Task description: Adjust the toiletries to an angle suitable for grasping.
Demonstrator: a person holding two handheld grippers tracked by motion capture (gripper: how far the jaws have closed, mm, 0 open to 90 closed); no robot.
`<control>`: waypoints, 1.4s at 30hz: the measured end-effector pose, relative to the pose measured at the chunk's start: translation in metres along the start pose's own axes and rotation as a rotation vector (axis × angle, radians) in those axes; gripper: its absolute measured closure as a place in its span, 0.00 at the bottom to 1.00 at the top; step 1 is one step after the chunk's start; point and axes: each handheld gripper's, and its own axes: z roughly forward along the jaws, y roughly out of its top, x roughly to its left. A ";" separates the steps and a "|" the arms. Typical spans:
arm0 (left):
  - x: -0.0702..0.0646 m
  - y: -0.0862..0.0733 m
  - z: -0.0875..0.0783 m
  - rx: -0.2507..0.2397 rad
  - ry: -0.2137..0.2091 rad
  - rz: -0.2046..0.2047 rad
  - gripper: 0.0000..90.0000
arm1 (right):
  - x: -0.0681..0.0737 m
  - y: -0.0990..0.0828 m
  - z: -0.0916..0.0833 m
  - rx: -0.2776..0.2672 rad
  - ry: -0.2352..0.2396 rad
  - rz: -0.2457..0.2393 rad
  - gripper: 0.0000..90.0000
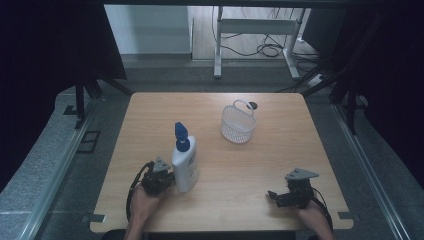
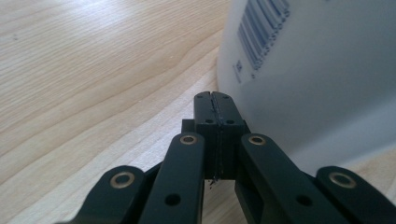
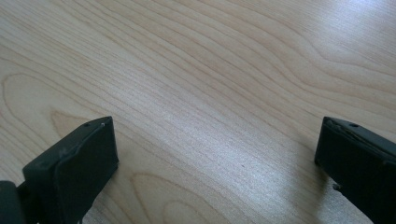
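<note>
A white bottle (image 1: 185,167) with a blue cap (image 1: 181,136) stands upright at the front left of the wooden table (image 1: 240,170). My left gripper (image 1: 170,180) rests right beside the bottle's left side. In the left gripper view its jaws (image 2: 215,95) are pressed together with nothing between them, and the bottle's barcoded wall (image 2: 317,70) rises just to their right. My right gripper (image 1: 274,196) lies near the front right edge, pointing left. Its jaws (image 3: 217,135) stand wide apart over bare wood.
A white mesh basket (image 1: 238,124) with a handle sits toward the back of the table, right of centre. Beyond the table stand a metal frame (image 1: 257,35) and floor cables. Dark curtains hang at both sides.
</note>
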 end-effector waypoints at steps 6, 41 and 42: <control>-0.002 0.000 0.001 0.009 0.002 0.000 0.99 | 0.000 0.000 0.000 0.000 0.000 0.000 0.00; -0.036 0.011 0.012 0.027 -0.096 0.084 0.99 | 0.000 0.000 0.000 0.000 0.002 0.000 0.00; -0.036 0.011 0.012 0.027 -0.096 0.084 0.99 | 0.000 0.000 0.000 0.000 0.002 0.000 0.00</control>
